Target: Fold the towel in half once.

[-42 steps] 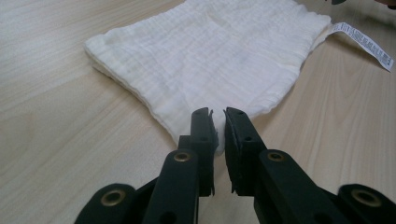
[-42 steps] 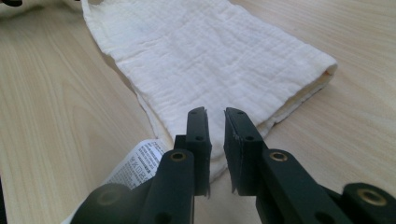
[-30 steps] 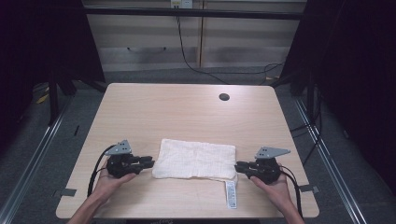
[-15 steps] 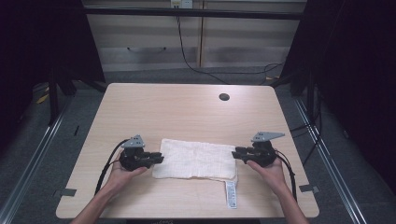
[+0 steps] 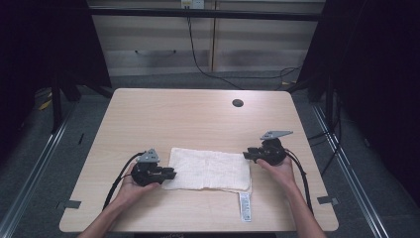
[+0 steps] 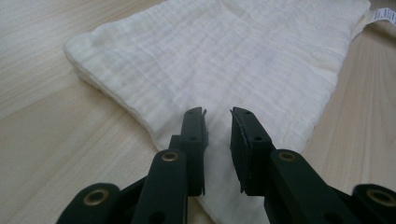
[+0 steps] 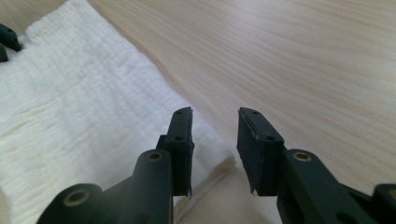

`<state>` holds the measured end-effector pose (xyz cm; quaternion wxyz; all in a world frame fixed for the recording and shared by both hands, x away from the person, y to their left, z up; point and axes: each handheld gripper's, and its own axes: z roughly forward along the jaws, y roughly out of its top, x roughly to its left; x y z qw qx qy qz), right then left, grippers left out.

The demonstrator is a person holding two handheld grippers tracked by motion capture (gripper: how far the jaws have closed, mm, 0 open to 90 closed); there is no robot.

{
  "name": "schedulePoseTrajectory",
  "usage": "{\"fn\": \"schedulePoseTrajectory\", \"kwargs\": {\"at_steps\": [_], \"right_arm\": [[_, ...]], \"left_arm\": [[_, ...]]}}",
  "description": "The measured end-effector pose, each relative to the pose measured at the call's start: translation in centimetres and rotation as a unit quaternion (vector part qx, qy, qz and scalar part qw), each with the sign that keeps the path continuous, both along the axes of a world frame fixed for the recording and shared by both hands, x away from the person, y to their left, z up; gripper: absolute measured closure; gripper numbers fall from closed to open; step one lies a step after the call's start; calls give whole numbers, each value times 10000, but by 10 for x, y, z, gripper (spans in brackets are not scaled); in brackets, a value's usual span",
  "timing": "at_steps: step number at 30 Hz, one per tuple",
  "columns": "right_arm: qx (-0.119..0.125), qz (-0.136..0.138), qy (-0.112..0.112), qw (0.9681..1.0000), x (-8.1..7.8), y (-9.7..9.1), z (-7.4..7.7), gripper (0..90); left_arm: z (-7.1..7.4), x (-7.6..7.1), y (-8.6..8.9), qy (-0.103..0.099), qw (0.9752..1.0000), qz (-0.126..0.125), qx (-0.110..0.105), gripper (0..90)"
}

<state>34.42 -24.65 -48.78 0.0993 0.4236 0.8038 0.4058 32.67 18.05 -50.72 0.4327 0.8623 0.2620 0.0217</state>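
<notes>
A white folded towel (image 5: pixel 208 171) lies flat on the near half of the wooden table (image 5: pixel 198 119). My left gripper (image 5: pixel 173 173) lies low at the towel's near left corner. Its jaws stand a narrow gap apart above the cloth (image 6: pixel 224 60), and nothing is pinched between them. My right gripper (image 5: pixel 246 155) is at the towel's far right corner (image 7: pixel 70 107). Its jaws have just been opening and stand apart over the corner's edge, with nothing gripped. The left gripper's jaw tips (image 7: pixel 7 42) show across the towel in the right gripper view.
A white label strip (image 5: pixel 244 207) hangs off the towel's near right corner toward the table's front edge. A dark round cable hole (image 5: pixel 237 103) sits at the far right of the table. Black cables trail from both grippers toward the person.
My right gripper has moved away from the person along the towel's right edge to its far corner, and its jaws have widened. My left gripper has shifted slightly right onto the towel's corner.
</notes>
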Motion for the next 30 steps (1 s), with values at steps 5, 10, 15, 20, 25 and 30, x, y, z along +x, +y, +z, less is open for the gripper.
{"fn": "schedulePoseTrajectory", "kwargs": {"at_steps": [5,10,15,20,25,30], "right_arm": [[-25,-10,4,10000,6,1,-5,637],[16,-6,160,9999,10,0,-14,601],[-44,-43,41,10000,10,3,-16,612],[-14,26,106,9999,11,0,-18,626],[-71,79,115,9999,10,4,-19,671],[-139,143,102,9998,8,6,-20,845]], "left_arm": [[0,-2,0,-67,10000,17,52,749],[-1,-4,1,-79,10000,28,18,750],[-2,-4,1,-27,10000,42,-43,749],[-1,-2,3,8,10000,16,-41,744],[-2,-3,3,32,10000,36,-67,742],[0,-10,5,76,10000,0,-4,720]]}}
